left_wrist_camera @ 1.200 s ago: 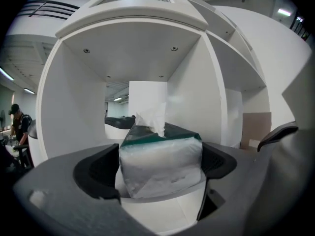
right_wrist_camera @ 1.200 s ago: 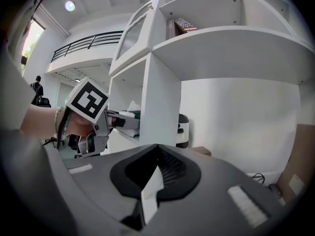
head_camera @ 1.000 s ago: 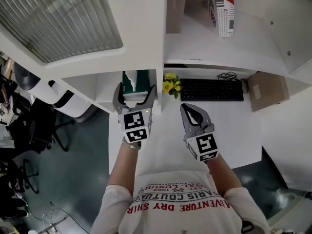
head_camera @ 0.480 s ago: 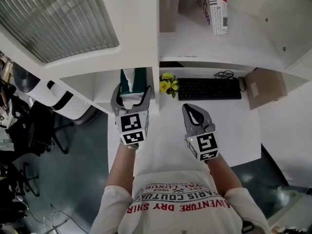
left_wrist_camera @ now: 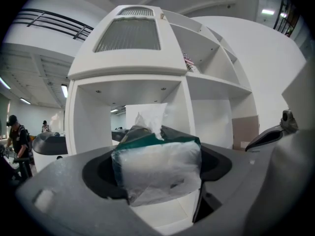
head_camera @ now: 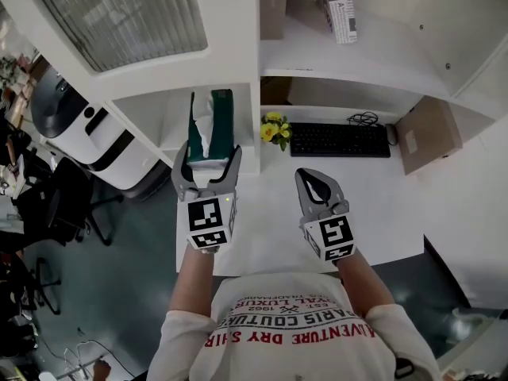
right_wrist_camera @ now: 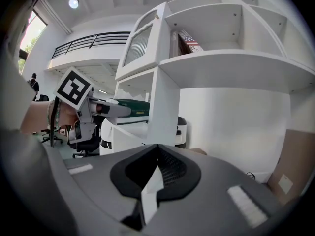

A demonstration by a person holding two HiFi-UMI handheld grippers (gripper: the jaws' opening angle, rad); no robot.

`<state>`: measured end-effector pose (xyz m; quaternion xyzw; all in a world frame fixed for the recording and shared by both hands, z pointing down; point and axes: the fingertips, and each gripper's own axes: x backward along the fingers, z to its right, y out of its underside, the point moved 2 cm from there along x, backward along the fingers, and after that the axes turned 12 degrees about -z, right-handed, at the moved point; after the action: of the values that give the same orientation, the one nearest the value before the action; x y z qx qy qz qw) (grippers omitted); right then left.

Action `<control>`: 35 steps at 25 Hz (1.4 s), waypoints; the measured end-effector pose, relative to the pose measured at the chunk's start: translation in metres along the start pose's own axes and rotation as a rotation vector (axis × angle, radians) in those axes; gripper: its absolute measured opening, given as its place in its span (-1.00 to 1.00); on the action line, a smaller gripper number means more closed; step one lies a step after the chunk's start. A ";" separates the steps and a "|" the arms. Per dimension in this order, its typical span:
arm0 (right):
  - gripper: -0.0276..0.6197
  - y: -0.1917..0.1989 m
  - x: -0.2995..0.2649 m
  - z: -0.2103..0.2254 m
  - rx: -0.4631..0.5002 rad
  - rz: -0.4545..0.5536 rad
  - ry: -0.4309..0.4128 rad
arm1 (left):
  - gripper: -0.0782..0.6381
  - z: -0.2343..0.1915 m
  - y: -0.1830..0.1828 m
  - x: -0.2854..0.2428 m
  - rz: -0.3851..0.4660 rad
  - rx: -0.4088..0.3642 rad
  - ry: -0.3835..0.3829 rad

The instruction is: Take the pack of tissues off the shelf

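At the mouth of the shelf (head_camera: 238,46), clamped end-on in the left gripper (head_camera: 209,163): pack of tissues (head_camera: 214,121), green top, soft clear wrap, white sheet poking up. Draw straight back, level, squeezing lightly to avoid crushing. Right gripper (head_camera: 309,179) pinched closed, empty, above the bench (head_camera: 389,189).

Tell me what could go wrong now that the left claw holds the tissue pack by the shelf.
1. The left claw pinches only the near end of the soft pack of tissues, so the wrapper could slip or the pack could droop.
2. The pack lies close to the shelf upright. Swinging right could catch it there or knock the yellow flowers.
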<state>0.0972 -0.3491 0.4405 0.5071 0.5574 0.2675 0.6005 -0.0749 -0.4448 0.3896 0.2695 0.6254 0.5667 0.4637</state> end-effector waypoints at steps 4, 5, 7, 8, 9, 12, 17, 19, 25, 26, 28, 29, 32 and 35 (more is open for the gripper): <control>-0.91 0.003 0.020 -0.010 -0.005 0.008 -0.011 | 0.40 0.009 -0.005 0.037 0.013 -0.006 0.013; -0.91 0.003 0.026 -0.012 -0.006 0.013 -0.013 | 0.40 0.013 -0.005 0.045 0.014 -0.009 0.022; -0.91 0.003 0.038 -0.016 -0.006 0.027 -0.017 | 0.40 0.021 -0.003 0.064 0.014 -0.020 0.038; -0.91 0.003 0.044 -0.019 -0.007 0.034 -0.018 | 0.40 0.025 -0.002 0.073 0.014 -0.026 0.045; -0.91 0.004 0.051 -0.021 -0.009 0.040 -0.019 | 0.40 0.029 -0.001 0.082 0.015 -0.030 0.051; -0.91 0.007 0.070 -0.026 -0.014 0.052 -0.026 | 0.40 0.041 0.004 0.106 0.017 -0.037 0.074; -0.91 0.008 0.100 -0.035 0.000 0.075 -0.056 | 0.40 0.064 0.014 0.141 0.031 -0.052 0.125; -0.91 0.008 0.110 -0.038 0.018 0.083 -0.069 | 0.40 0.073 0.018 0.150 0.031 -0.059 0.149; -0.91 0.008 0.134 -0.038 0.021 0.106 -0.064 | 0.40 0.101 0.036 0.167 0.028 -0.073 0.226; -0.91 0.008 0.137 -0.037 0.015 0.110 -0.060 | 0.40 0.105 0.039 0.168 0.030 -0.071 0.238; -0.91 0.009 0.141 -0.035 0.008 0.116 -0.059 | 0.40 0.111 0.044 0.168 0.030 -0.063 0.255; -0.91 0.009 0.143 -0.035 0.009 0.119 -0.061 | 0.40 0.113 0.047 0.167 0.026 -0.058 0.260; -0.91 0.007 0.146 -0.035 0.013 0.126 -0.068 | 0.40 0.115 0.052 0.165 0.014 -0.046 0.269; -0.91 0.004 0.146 -0.031 0.008 0.127 -0.070 | 0.40 0.116 0.051 0.162 0.014 -0.047 0.276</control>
<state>0.1030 -0.2085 0.3903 0.5527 0.5039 0.2849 0.5994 -0.0511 -0.2410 0.4024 0.1823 0.6679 0.6161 0.3757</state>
